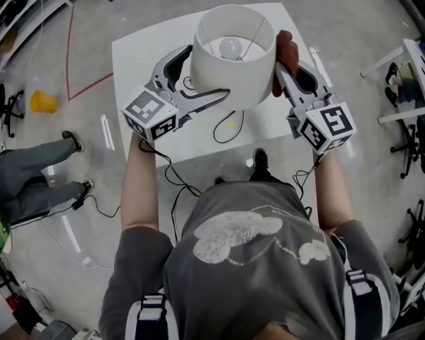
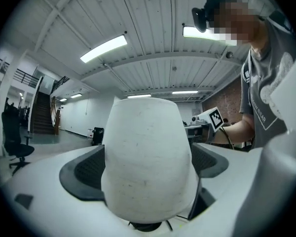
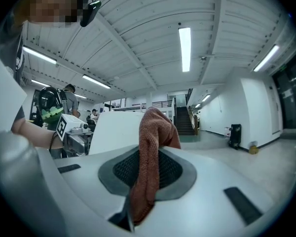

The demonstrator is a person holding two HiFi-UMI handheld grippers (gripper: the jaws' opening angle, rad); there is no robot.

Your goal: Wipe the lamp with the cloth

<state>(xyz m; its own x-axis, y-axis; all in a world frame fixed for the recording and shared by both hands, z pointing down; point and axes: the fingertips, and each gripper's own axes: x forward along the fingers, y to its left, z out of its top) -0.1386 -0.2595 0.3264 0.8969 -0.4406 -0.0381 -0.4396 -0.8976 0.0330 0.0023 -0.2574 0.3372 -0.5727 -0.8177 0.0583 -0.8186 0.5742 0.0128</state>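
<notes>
Left tongs (image 1: 200,75) clamped on lamp (image 1: 235,80) from its 9 o'clock side, w/ the shade filling the gap btwn both pads. Right tongs (image 1: 280,68) gripped tight on red-brown cloth (image 1: 287,48), which touches shade's outer wall at 3 o'clock. Bulb (image 1: 230,47) shows thru the open top; base hidden. Lamp is over centre of white table (image 1: 138,55). Black cord (image 1: 227,129) loops on table at shade's 6 o'clock.

A square white table (image 1: 132,59) stands on a glossy grey floor (image 1: 149,6) marked with red tape (image 1: 70,48), under a white ribbed ceiling (image 3: 138,23) with strip lights (image 3: 185,48).
</notes>
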